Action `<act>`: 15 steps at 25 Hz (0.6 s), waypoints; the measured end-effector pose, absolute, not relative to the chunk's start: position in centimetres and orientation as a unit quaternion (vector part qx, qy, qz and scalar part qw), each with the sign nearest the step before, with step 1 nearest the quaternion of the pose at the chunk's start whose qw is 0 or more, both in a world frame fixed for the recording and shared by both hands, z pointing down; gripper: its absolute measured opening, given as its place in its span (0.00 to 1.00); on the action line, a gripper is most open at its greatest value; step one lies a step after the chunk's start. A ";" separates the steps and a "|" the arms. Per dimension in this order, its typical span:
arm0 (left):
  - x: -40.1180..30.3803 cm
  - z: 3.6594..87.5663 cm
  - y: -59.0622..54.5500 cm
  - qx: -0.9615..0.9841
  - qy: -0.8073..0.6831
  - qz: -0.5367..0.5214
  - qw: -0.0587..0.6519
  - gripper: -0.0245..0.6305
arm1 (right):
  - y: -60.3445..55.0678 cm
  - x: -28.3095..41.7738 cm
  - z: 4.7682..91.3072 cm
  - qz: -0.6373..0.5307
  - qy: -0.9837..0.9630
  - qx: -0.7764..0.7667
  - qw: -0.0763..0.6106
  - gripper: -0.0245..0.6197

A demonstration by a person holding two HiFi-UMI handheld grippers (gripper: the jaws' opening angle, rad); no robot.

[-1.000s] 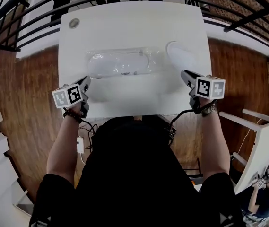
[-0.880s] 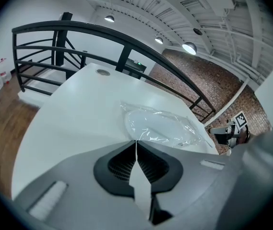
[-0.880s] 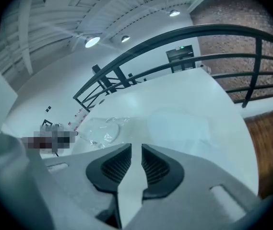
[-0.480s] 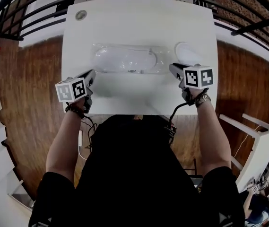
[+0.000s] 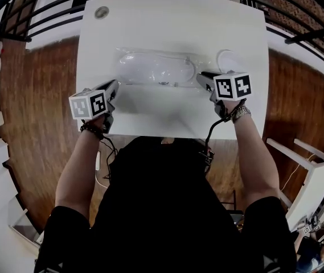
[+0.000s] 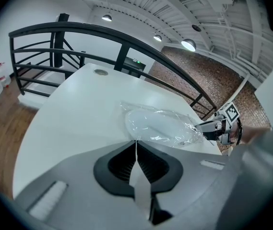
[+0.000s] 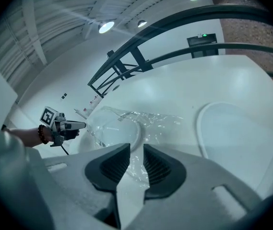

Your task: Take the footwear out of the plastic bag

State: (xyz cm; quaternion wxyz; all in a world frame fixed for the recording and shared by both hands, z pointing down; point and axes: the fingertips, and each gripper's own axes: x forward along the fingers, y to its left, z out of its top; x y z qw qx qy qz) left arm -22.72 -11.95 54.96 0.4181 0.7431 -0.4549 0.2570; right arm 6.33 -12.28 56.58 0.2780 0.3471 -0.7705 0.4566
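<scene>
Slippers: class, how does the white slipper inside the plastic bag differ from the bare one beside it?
The bagged slipper is inside the clear plastic bag; the bare slipper is uncovered. The bagged slipper lies mid-table; the bare slipper lies nearer the right edge. Both are white and lie flat on the table.

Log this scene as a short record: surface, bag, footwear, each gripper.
surface: white table
bag: clear plastic bag, lying flat across the table
footwear in bag: white slipper, inside
footwear outside: second white slipper, on the table beside the bag's right end
left gripper: jaws together, tips at the bag's left end; whether they pinch plastic cannot be told
right gripper: jaws apart, just been opening; the bag's crumpled end shows in the gap, pads not pressing it
</scene>
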 end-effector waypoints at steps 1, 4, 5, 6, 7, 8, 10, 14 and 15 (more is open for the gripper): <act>-22.7 55.0 -12.0 0.743 -0.454 0.257 0.418 0.08 | -12.3 6.0 56.7 0.459 -0.771 0.342 0.278 0.16; -22.3 54.9 -12.0 0.745 -0.449 0.254 0.423 0.08 | -12.4 5.3 57.0 0.469 -0.770 0.333 0.276 0.17; -22.3 54.9 -12.1 0.746 -0.450 0.254 0.421 0.08 | -12.5 5.1 57.1 0.472 -0.770 0.331 0.273 0.18; -22.3 54.8 -12.1 0.746 -0.450 0.255 0.419 0.08 | -12.6 4.9 57.1 0.476 -0.770 0.329 0.270 0.18; -22.3 54.9 -12.1 0.747 -0.449 0.258 0.417 0.08 | -12.7 4.7 57.1 0.479 -0.770 0.327 0.267 0.18; -22.2 54.9 -12.0 0.747 -0.448 0.262 0.416 0.08 | -12.7 4.5 57.1 0.482 -0.769 0.325 0.265 0.19; -22.1 54.7 -12.0 0.749 -0.448 0.271 0.406 0.08 | -12.8 4.3 57.2 0.487 -0.768 0.322 0.264 0.19; -21.6 54.3 -12.2 0.757 -0.443 0.279 0.392 0.08 | -13.0 4.1 57.4 0.492 -0.765 0.319 0.267 0.19; -21.4 54.3 -12.2 0.758 -0.441 0.278 0.392 0.08 | -13.0 4.1 57.5 0.493 -0.764 0.319 0.267 0.19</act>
